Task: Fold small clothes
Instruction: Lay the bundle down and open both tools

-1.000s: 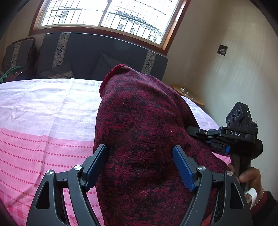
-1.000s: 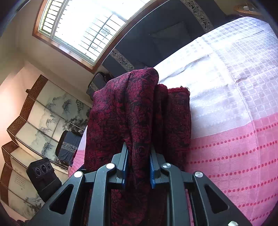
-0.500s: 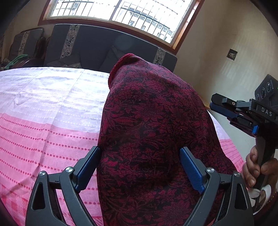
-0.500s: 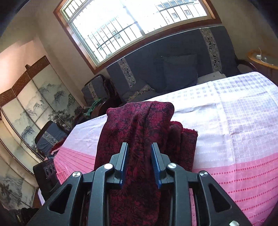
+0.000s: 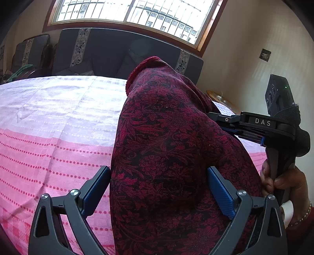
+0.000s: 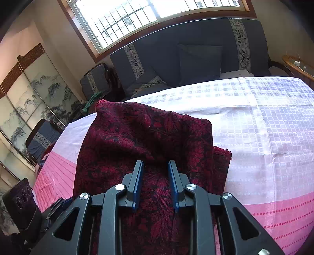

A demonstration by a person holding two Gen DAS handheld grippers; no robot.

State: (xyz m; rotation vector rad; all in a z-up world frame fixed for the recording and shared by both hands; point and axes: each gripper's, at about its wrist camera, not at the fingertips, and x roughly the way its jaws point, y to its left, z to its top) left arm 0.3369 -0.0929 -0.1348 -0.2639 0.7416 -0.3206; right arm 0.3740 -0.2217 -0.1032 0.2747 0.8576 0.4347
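Left wrist view: dark red floral garment (image 5: 166,157) runs lengthwise away from the camera, hemmed end (image 5: 143,64) at the far top, near end dropping out of frame at the bottom. It lies on a pink-and-white checked cloth (image 5: 49,127) covering the table. Left gripper (image 5: 157,188) has its jaws opening, spread wide with the garment between them; left pad looks just clear of the fabric, right pad's contact I can't tell. At right, the right gripper (image 5: 221,122) comes in sideways into the garment's edge; fingertips buried in fabric. A hand (image 5: 284,182) wraps its handle, bracelet on the wrist. Behind: dark sofa (image 5: 117,51), barred window (image 5: 133,13), cream wall.

Right wrist view: same garment (image 6: 147,141), long axis again away from the camera, far end spread into a wide humped edge, a folded layer sticking out at right (image 6: 221,158). Right gripper (image 6: 155,168) has its jaws closing, narrow gap, a ridge of fabric between the pads. Checked cloth (image 6: 265,127) spans right. Painted folding screen (image 6: 29,94) at left, sofa (image 6: 196,49) and window (image 6: 137,17) behind. Left gripper's camera body shows at the bottom left.
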